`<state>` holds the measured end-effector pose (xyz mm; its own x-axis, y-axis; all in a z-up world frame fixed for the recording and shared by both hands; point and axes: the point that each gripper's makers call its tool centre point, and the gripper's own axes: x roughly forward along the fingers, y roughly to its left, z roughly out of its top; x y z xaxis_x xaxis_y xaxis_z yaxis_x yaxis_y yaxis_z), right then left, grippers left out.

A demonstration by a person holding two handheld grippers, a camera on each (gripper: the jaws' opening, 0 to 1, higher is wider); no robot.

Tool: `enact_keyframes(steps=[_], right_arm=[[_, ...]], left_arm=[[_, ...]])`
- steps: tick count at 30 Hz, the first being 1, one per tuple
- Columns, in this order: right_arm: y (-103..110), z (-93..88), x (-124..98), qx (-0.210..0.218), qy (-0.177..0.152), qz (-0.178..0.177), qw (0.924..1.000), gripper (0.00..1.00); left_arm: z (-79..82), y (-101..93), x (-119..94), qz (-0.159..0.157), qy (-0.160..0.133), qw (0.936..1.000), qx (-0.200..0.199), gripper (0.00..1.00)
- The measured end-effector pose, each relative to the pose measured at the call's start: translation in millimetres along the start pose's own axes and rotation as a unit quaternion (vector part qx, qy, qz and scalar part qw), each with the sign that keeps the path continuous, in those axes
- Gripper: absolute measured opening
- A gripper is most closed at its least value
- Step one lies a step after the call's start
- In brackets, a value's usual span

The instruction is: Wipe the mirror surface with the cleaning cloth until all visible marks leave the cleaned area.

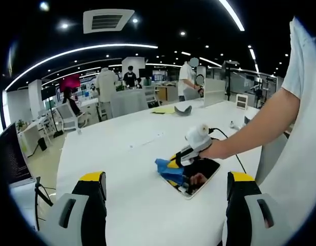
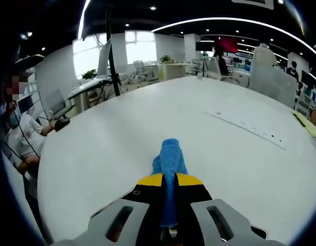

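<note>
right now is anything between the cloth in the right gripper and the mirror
Nothing visible stands between them. In the left gripper view the right gripper holds the blue cloth at the near edge of the mirror, which lies flat on the white table. The left gripper hangs open, well short of the mirror.

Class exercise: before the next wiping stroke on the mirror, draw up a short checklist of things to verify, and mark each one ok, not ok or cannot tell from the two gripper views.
1. Right gripper shut on the blue cloth: ok; jaws closed, cloth pinched between them.
2. Cloth on the mirror: ok; in the left gripper view it rests at the mirror's edge.
3. Mirror lying flat on the white table: ok.
4. Left gripper clear of the mirror: ok; open, held back from it.
5. Marks remaining on the glass: cannot tell; surface too small and dark.
6. Mirror and cloth both visible: ok.
</note>
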<state>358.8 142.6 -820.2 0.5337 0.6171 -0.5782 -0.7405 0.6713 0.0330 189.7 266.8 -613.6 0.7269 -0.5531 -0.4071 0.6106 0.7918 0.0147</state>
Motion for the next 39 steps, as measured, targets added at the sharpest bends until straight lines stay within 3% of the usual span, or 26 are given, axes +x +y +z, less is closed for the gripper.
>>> enact_keyframes(steps=[29,39], right_arm=[[7,-11.4,22,0.0,0.02,0.022,0.9995,0.03],[8,-14.4,24,-0.005,0.004,0.029,0.9996,0.03]], left_arm=[[-4.1,5.2,-5,0.017,0.019,0.9997,-0.002,0.99],[-6.3,2.6,-5,0.02,0.025,0.9995,-0.007,0.99]])
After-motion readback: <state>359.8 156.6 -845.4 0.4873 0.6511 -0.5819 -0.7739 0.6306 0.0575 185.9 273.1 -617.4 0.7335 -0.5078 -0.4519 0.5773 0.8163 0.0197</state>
